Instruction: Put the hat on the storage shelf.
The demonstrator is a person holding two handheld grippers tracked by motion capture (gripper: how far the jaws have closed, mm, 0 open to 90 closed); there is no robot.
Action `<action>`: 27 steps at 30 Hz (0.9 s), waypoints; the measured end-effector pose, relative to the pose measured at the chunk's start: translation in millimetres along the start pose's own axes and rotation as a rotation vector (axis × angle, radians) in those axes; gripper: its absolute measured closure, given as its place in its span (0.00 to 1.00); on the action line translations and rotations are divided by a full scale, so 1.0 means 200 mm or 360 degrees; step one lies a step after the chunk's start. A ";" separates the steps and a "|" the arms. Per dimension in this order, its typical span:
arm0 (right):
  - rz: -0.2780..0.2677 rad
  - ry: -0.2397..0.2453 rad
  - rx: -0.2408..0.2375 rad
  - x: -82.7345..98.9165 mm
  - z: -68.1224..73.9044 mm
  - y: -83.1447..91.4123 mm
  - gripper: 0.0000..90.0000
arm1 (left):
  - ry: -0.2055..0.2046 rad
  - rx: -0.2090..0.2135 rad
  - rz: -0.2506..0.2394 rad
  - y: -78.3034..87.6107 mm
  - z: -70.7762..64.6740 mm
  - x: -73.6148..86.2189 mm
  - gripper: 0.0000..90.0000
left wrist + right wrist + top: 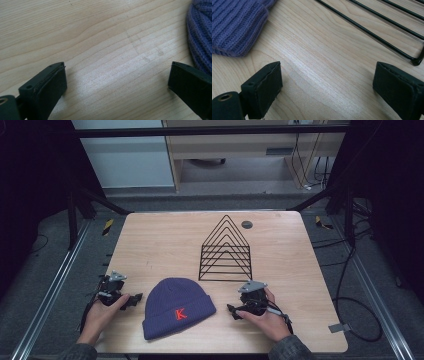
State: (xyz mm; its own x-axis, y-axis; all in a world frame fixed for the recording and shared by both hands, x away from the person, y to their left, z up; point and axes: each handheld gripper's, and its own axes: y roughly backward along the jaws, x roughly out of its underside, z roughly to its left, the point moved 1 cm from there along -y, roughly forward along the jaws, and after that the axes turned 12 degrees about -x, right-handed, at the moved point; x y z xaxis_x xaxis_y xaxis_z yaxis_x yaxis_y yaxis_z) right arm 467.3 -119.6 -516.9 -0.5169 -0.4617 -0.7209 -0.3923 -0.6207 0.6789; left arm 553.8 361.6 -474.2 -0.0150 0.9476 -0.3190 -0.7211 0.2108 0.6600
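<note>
On the bench (150, 240), left to right: the left hand-held gripper (134, 300) rests low with its jaws spread wide over bare wood, nothing between them, just beside the beanie's edge. The purple knit beanie (177, 307) with a red K lies flat near the front edge, between both tools. The right hand-held gripper (233, 311) is likewise wide open and empty, near the cuff. Behind stands a black wire rack (225, 252). This looks like the approach step; next, each tool likely must close on a side of the beanie.
</note>
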 end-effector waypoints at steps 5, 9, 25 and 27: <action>0.0004 -0.0007 0.0005 0.00 0.00 0.00 0.10 | -0.0028 0.0013 0.0001 0.00 0.00 -0.01 0.00; 0.0013 -0.0008 0.0007 -0.01 0.00 0.00 0.10 | -0.0012 0.0032 -0.0019 0.00 0.00 -0.01 0.00; 0.0076 0.0041 -0.0017 -0.05 0.03 0.04 0.22 | 0.0409 0.0034 -0.0117 0.14 -0.04 -0.05 0.07; 0.0083 0.0051 -0.0025 -0.05 0.04 0.04 0.25 | 0.0441 0.0041 -0.0114 0.15 -0.06 -0.09 0.07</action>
State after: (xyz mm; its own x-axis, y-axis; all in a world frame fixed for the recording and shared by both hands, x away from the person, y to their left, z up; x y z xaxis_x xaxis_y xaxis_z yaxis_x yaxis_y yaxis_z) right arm 463.6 -114.8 -502.8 -0.5116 -0.5136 -0.6888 -0.3535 -0.6049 0.7136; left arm 524.2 347.1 -457.3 -0.1560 0.8290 -0.5370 -0.7094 0.2843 0.6449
